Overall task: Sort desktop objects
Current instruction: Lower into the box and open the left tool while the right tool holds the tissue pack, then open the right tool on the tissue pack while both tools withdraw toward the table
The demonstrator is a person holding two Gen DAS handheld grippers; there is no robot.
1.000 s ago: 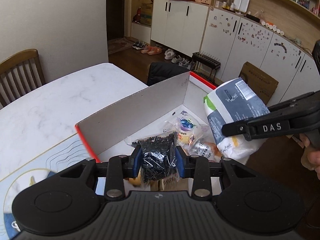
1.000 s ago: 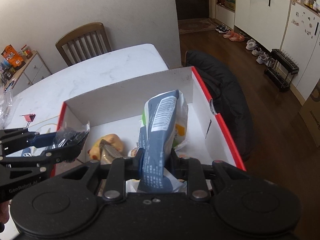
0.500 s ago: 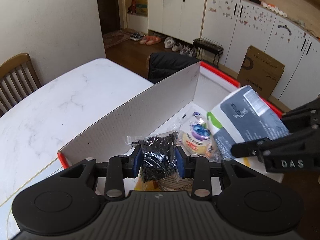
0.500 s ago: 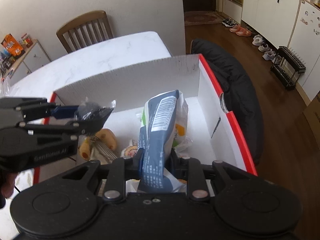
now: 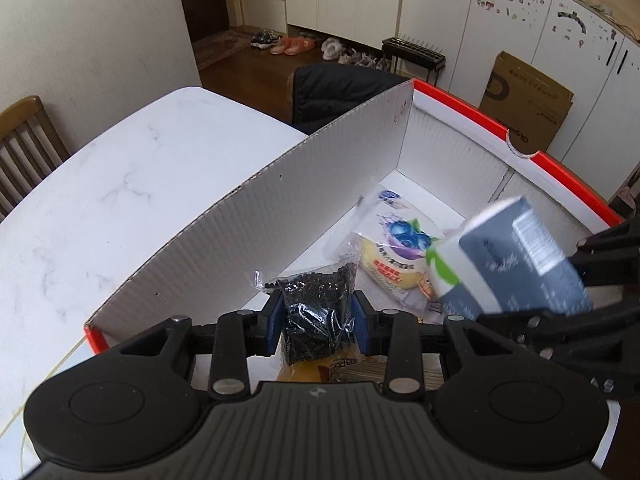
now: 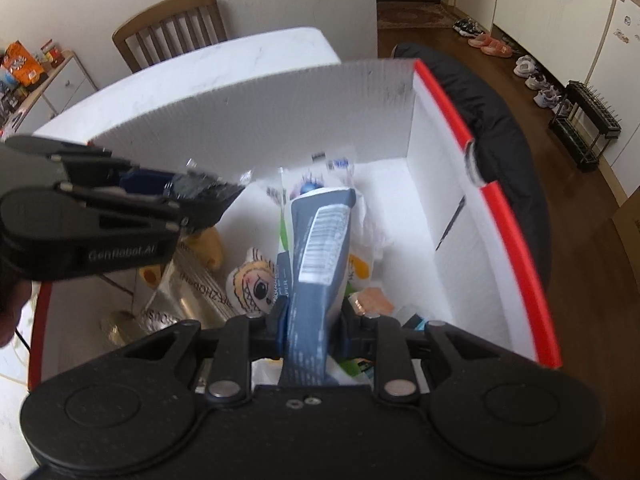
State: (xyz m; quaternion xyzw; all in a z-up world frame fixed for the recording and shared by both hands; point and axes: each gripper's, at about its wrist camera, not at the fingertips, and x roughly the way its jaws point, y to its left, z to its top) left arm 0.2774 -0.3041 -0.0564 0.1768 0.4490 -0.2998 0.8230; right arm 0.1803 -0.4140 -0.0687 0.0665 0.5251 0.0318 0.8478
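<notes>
My left gripper (image 5: 318, 320) is shut on a clear bag of small black pieces (image 5: 318, 312) and holds it over the near left part of a white box with a red rim (image 5: 472, 108). It also shows in the right wrist view (image 6: 208, 196). My right gripper (image 6: 310, 320) is shut on a grey-blue and white packet (image 6: 316, 256), held over the middle of the box (image 6: 508, 236). That packet shows at the right in the left wrist view (image 5: 516, 264). Both grippers are inside the box opening.
In the box lie a blueberry snack bag (image 5: 396, 248), a cartoon-face packet (image 6: 256, 284), a silver foil bag (image 6: 188, 304) and other snacks. The box stands on a white marble table (image 5: 104, 200). A chair with a black jacket (image 6: 496, 104) is behind the box.
Both grippers have moved forward and down into the box with their bags. They are closer together now.
</notes>
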